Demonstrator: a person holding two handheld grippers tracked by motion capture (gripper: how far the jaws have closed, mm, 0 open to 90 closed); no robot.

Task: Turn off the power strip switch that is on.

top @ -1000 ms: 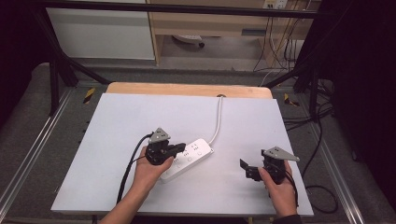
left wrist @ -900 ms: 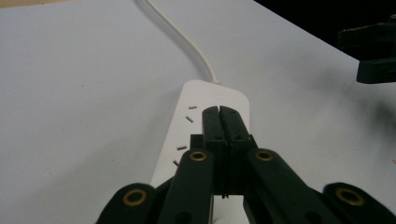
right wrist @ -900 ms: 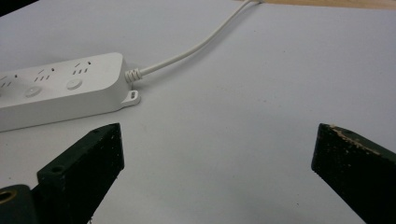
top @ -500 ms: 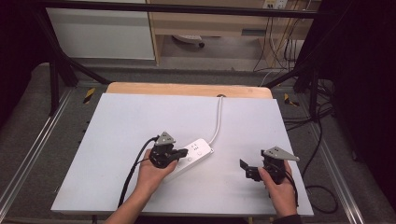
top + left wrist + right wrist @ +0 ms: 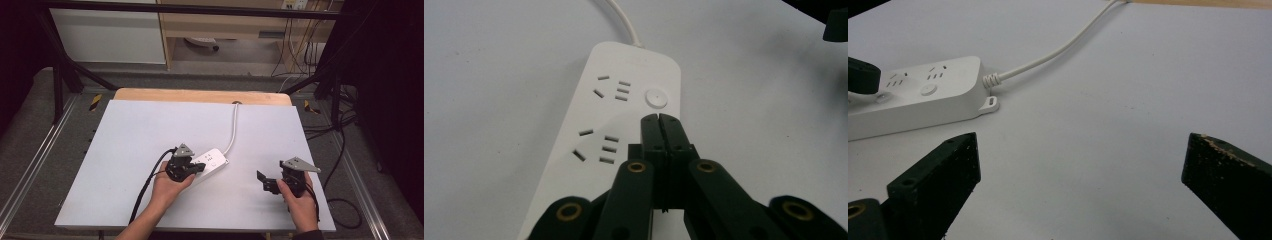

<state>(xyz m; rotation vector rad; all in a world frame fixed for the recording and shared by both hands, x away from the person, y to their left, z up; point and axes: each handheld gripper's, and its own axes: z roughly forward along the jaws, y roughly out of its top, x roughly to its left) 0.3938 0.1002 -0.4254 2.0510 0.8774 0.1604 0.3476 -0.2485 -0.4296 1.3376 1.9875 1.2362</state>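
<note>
We note a white worktop (image 5: 150, 130) with a wooden edge (image 5: 200, 95) at its far side. Grey carpet floor (image 5: 30, 125) surrounds it. Beyond stand a white cabinet (image 5: 107, 42), wooden shelving (image 5: 225, 27), dark frame bars (image 5: 200, 9) and loose black cables (image 5: 300, 55).

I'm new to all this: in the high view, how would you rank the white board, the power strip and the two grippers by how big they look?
1. white board
2. power strip
3. left gripper and right gripper: these look alike.

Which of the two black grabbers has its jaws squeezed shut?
The left gripper, the one over the white power strip just short of its round button. Its jaws meet with nothing between them. The right gripper stands wide open over the bare table.
</note>
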